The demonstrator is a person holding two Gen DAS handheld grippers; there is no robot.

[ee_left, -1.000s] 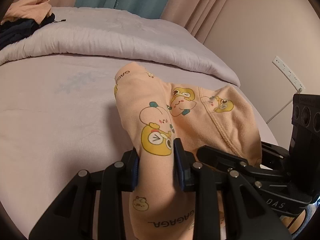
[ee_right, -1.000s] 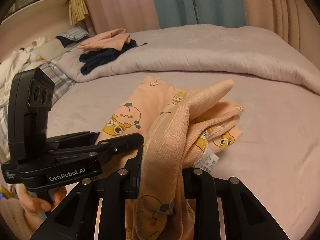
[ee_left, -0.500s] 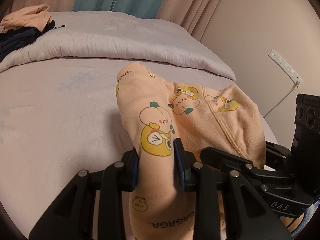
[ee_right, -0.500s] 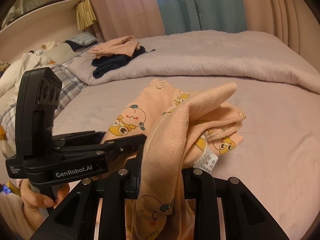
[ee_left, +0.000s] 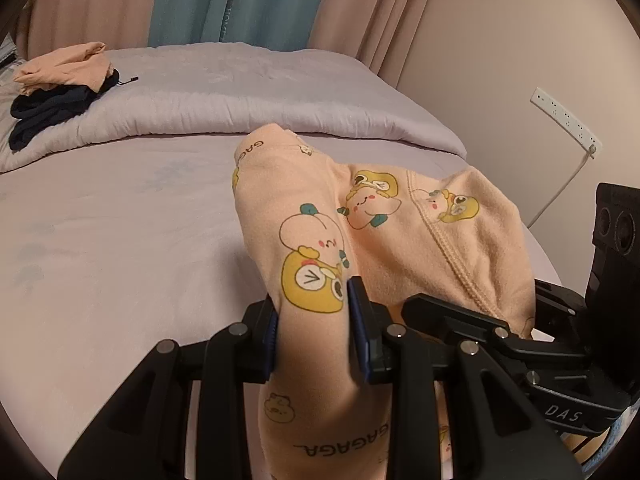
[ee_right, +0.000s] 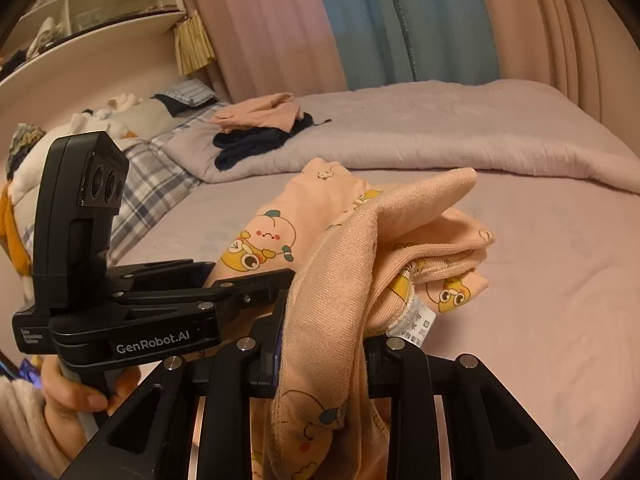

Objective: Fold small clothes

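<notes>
Pink sheets cover the bed (ee_left: 120, 248) we work over, with a rolled lilac quilt (ee_left: 256, 104) across its far side and pink and blue curtains (ee_right: 360, 28) behind.

Our peach garment (ee_left: 400, 232), printed with cartoon animals, is lifted off the sheet at the near end and droops down to the mattress farther out. We have the left gripper (ee_left: 316, 332) clamped on one fold of it, blue pads pressing the cloth from both sides, the fabric running straight out ahead of the jaws and hanging below them too. The right gripper (ee_right: 324, 344) is likewise closed on a bunched fold, plain reverse side up, with the white care label (ee_right: 418, 326) dangling just beside its right finger. Each gripper sits close beside the other, and the left hand (ee_right: 72, 392) shows on its handle.

Ahead and to the left the sheet lies bare as far as the quilt's edge. On the right the mattress ends near the wall, where a white power strip (ee_left: 564, 120) and its cord hang. A pile of dark and peach clothes (ee_right: 260, 128) rests on the quilt, well apart from us, with plaid bedding (ee_right: 148, 184) beyond it.

Compared with a second ago, both grips are unchanged; the views have tipped so more curtain and quilt appear, and the garment sits slightly lower in frame.
</notes>
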